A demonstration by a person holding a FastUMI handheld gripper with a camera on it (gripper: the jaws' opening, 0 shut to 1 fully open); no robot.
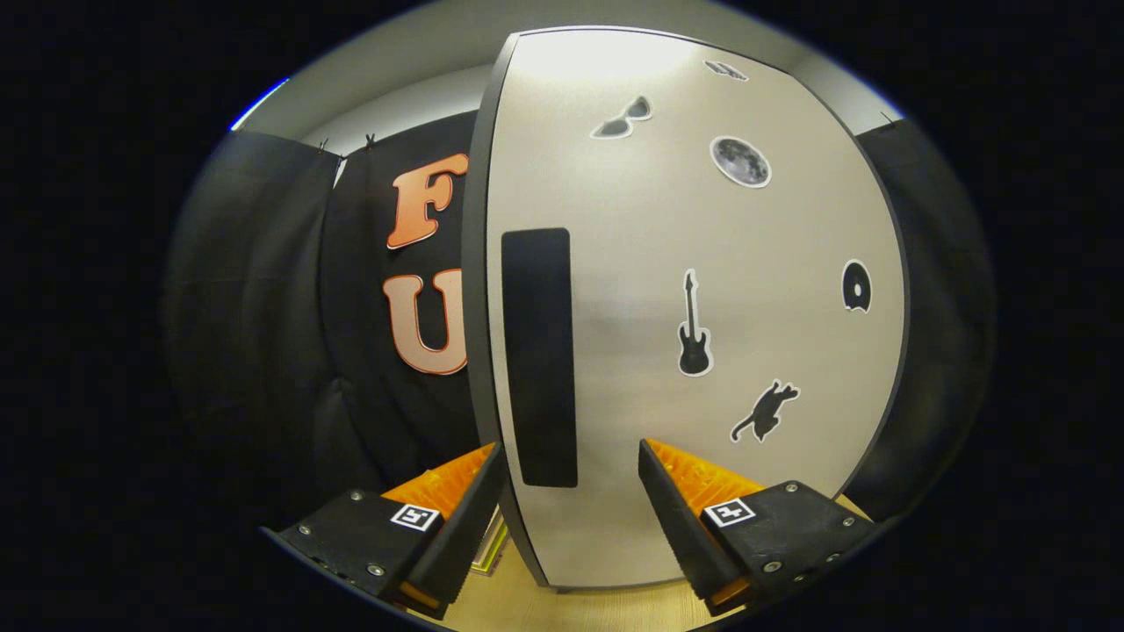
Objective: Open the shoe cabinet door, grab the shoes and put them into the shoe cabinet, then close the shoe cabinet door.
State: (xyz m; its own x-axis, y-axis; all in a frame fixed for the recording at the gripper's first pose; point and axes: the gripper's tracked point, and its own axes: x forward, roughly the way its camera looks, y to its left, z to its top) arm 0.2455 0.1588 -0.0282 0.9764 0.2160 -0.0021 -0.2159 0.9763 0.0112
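Gripper view is showing the shoe cabinet door [694,290] standing just ahead of the claw [571,491], its dark free edge falling between the two fingers. The black handle strip [538,355] is running upright beside that edge, placed where a pull would swing the door. The claw is spread wide, its fingers straddling the edge without pressing it, probably lining up for a grip. Stickers are dotting the pale door face: a guitar [694,326], a cat [766,411], a moon [740,161]. Wooden floor [562,610] is lying beneath.
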